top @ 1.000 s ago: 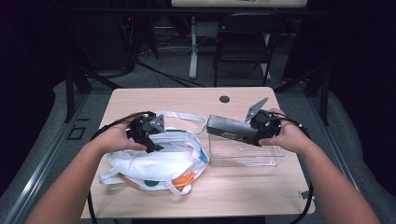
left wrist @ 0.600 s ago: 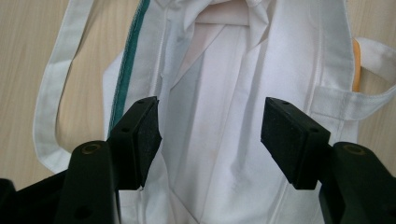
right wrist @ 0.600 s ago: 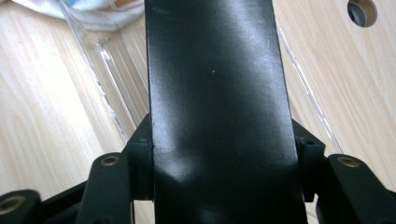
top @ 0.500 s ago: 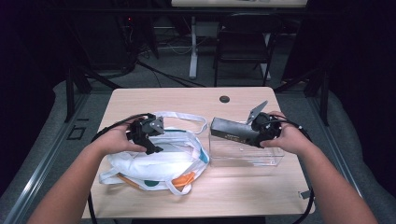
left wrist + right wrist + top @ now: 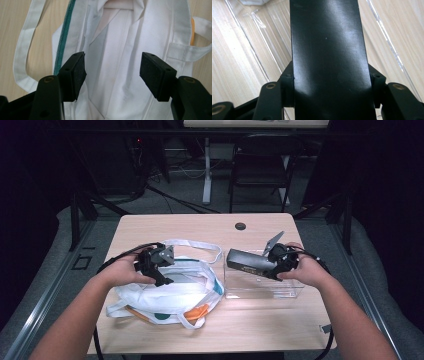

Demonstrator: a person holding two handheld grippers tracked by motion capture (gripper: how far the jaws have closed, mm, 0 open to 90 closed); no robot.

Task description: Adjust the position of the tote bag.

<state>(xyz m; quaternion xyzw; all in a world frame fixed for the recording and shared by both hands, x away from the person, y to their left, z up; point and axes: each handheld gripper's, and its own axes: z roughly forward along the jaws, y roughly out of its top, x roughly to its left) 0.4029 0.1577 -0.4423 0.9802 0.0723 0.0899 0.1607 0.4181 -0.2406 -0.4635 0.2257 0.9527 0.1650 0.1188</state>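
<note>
A white cloth tote bag (image 5: 170, 292) with a green seam and orange print lies at the table's front left. My left gripper (image 5: 165, 275) hovers over its mouth, open, and the bag's white inside (image 5: 117, 62) lies between the two pads with nothing gripped. A long black box (image 5: 247, 261) is held above a clear plastic bin (image 5: 262, 287) at the right. My right gripper (image 5: 270, 265) is shut on the black box (image 5: 327, 50), whose glossy face runs up between the jaws. The bin's clear walls (image 5: 259, 42) show below it.
The wooden table (image 5: 200, 227) has a round black cable hole (image 5: 240, 226) near its far edge. The bag's loose handle (image 5: 200, 245) loops toward the bin. A chair (image 5: 260, 170) and desk legs stand on the floor beyond the table.
The right gripper has drifted slightly right and toward the person with the black box. The left gripper stays over the bag's mouth, nearly still.
</note>
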